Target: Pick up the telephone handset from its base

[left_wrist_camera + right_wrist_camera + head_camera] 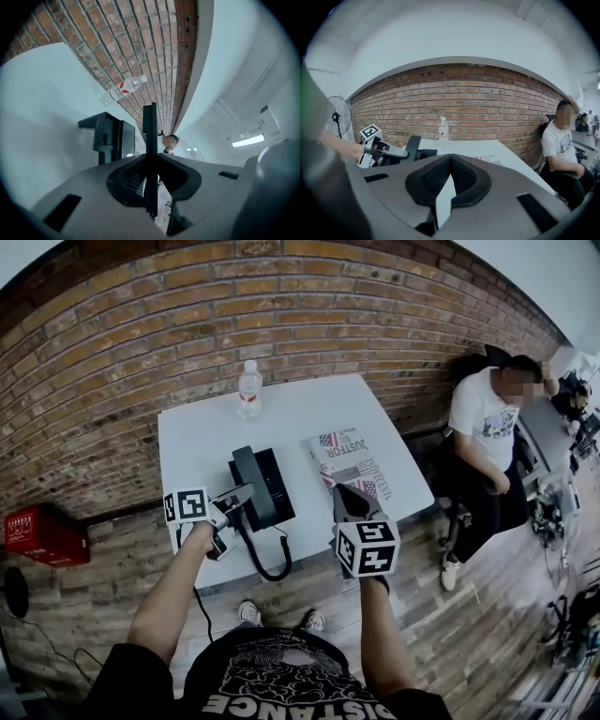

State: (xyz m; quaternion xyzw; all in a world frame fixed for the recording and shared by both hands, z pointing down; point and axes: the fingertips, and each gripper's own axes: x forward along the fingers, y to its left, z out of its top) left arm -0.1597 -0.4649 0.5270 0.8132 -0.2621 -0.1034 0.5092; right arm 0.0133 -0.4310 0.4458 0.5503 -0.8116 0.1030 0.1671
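Note:
The black telephone base stands on the white table. The black handset is tilted over the base's left side, and its coiled cord hangs over the table's front edge. My left gripper is shut on the handset. In the left gripper view the handset shows as a thin dark bar clamped between the jaws, with the base behind it. The right gripper view shows the handset lifted at an angle off the base. My right gripper hovers at the front right of the phone, shut and holding nothing.
A clear water bottle stands at the table's far edge by the brick wall. A magazine lies to the right of the phone. A person sits right of the table. A red box sits on the floor at left.

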